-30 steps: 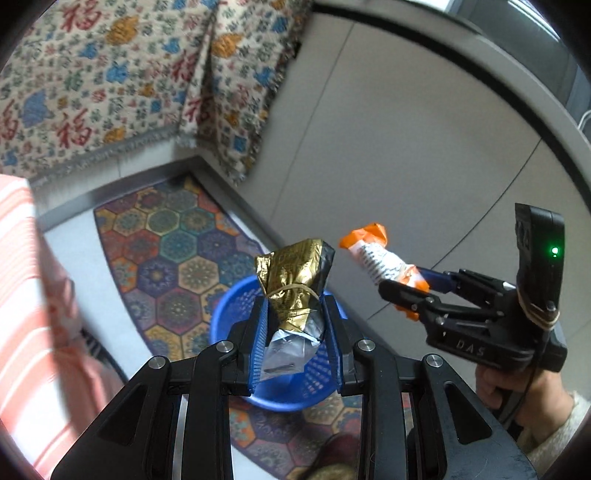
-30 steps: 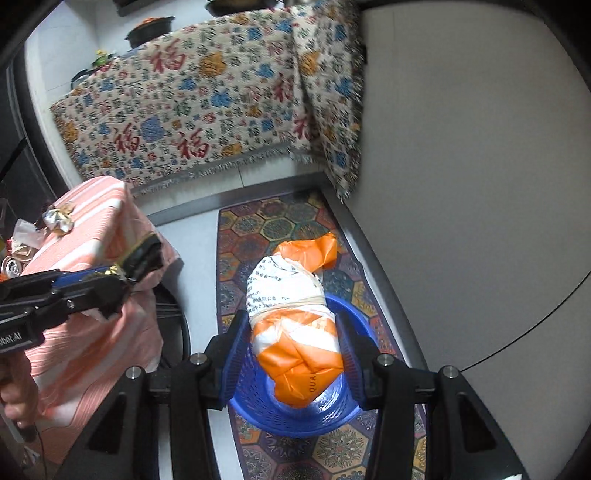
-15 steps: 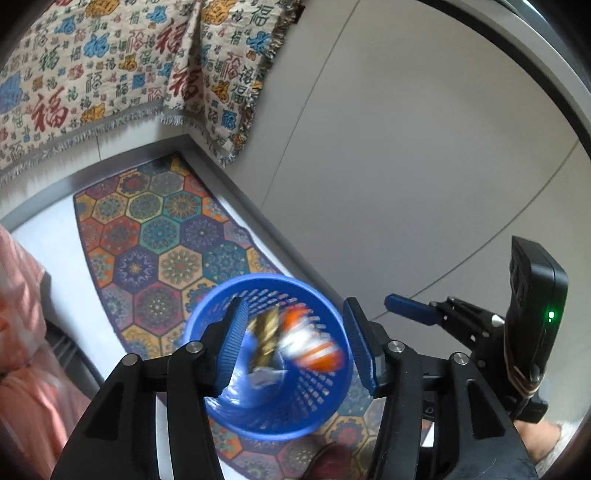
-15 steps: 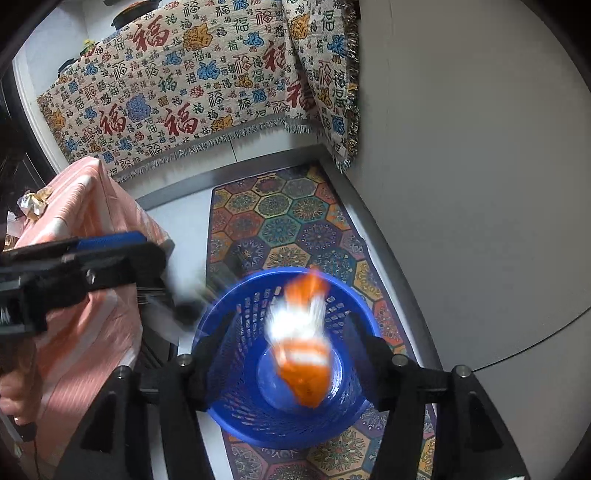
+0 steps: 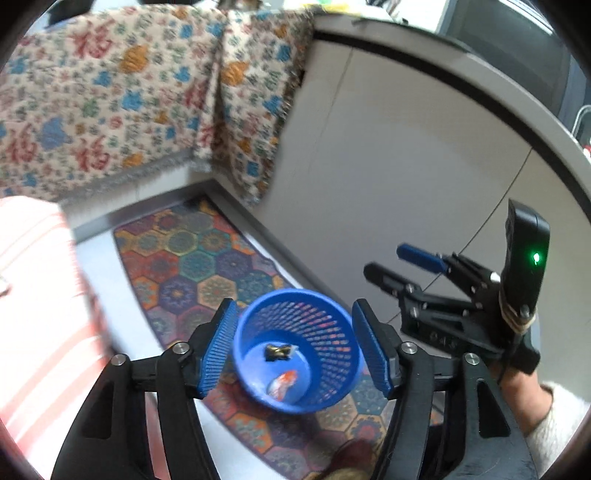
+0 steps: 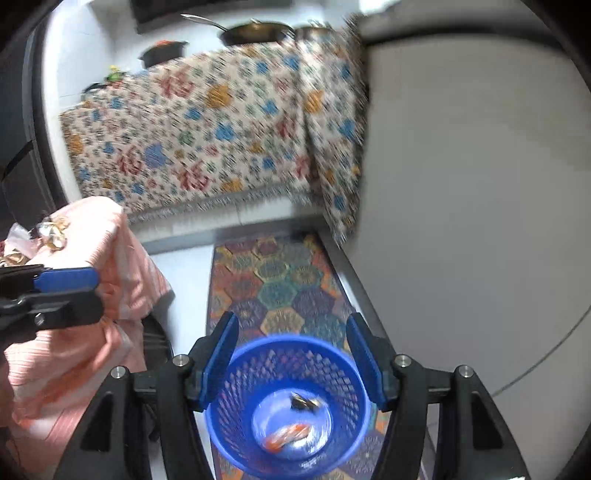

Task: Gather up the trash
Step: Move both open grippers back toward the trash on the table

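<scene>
A blue mesh waste basket (image 5: pixel 325 332) stands on the patterned rug below both grippers; it also shows in the right wrist view (image 6: pixel 240 413). At its bottom lie a gold foil wrapper (image 5: pixel 277 350) (image 6: pixel 303 402) and an orange-and-white wrapper (image 5: pixel 282 384) (image 6: pixel 286 434). My left gripper (image 5: pixel 295 350) is open and empty above the basket. My right gripper (image 6: pixel 291 363) is open and empty too; it shows from the side in the left wrist view (image 5: pixel 399 264). More crumpled wrappers (image 6: pixel 51 230) lie on the pink-striped cloth at left.
A colourful hexagon-patterned rug (image 5: pixel 199 258) runs along a grey cabinet front (image 5: pixel 388 166). A patterned cloth with red characters (image 6: pixel 207 147) hangs over the far counter. A table under pink-striped cloth (image 6: pixel 85 332) stands at left. Pans (image 6: pixel 255 33) sit on the counter.
Both grippers opened and let go of their wrappers, which fell into the blue basket. Both grippers then rose away from the basket.
</scene>
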